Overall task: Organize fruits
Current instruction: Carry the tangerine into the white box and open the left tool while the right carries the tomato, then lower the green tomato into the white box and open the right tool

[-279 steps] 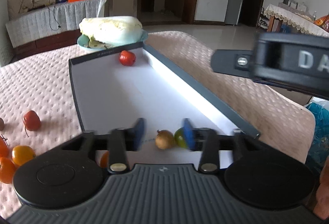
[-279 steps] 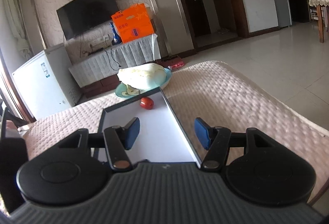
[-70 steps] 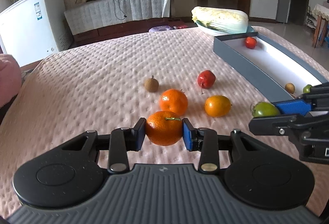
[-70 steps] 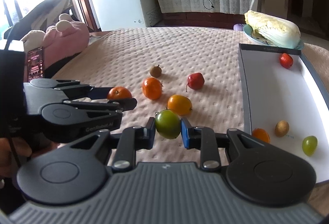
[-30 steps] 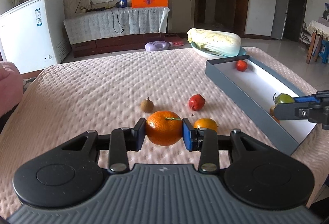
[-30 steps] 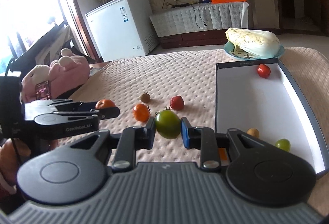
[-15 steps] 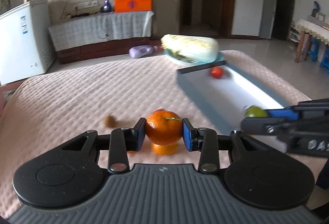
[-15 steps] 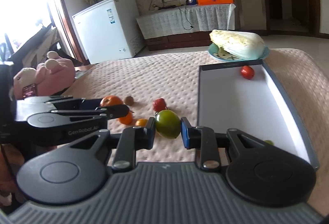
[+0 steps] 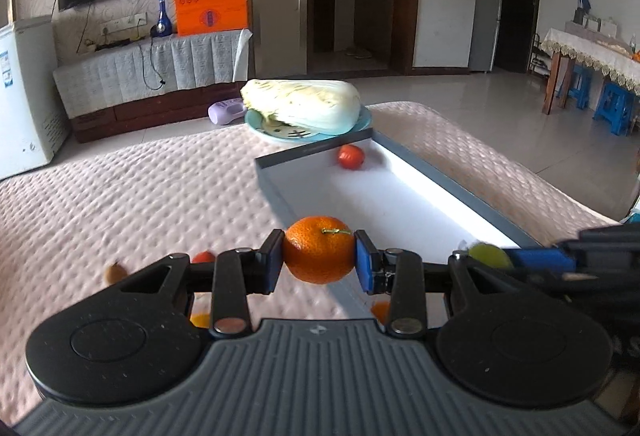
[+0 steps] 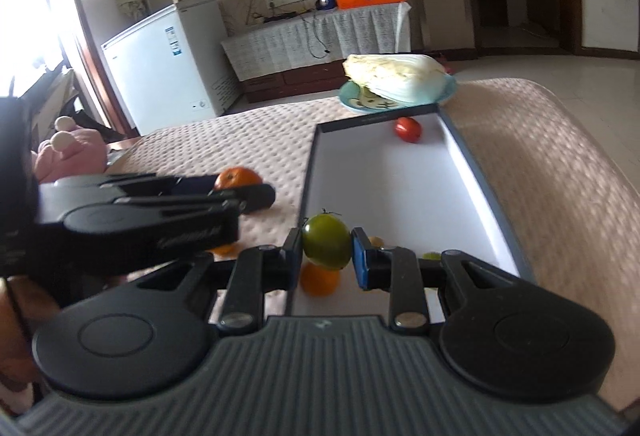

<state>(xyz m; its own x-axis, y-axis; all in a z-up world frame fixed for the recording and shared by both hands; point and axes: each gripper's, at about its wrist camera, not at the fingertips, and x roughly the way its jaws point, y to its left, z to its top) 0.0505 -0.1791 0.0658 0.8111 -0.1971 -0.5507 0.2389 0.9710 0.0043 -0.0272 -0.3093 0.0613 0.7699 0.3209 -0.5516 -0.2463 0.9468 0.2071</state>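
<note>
My left gripper (image 9: 319,256) is shut on an orange mandarin (image 9: 319,250), held over the left wall of the grey tray (image 9: 280,192) with a white floor. In the right wrist view my right gripper (image 10: 326,249) is shut on a green tomato (image 10: 326,246), above the tray's near left corner (image 10: 307,172). Inside the tray lie a red tomato (image 10: 408,129) at the far end and, near me, an orange fruit (image 10: 320,280), a brown fruit (image 10: 375,239) and a green fruit (image 10: 431,256). The left gripper (image 10: 244,192) with its mandarin (image 10: 237,177) shows at left.
A cabbage on a blue plate (image 9: 304,108) stands just beyond the tray's far end. Loose fruits stay on the pink quilted cloth left of the tray: a red one (image 9: 203,257), a brown one (image 9: 115,271) and an orange one (image 9: 200,319). A pink plush toy (image 10: 68,152) lies far left.
Both grippers have swung to the right, toward the tray, each still gripping its fruit. The left one has travelled farther, from over the loose fruits to the tray's left wall.
</note>
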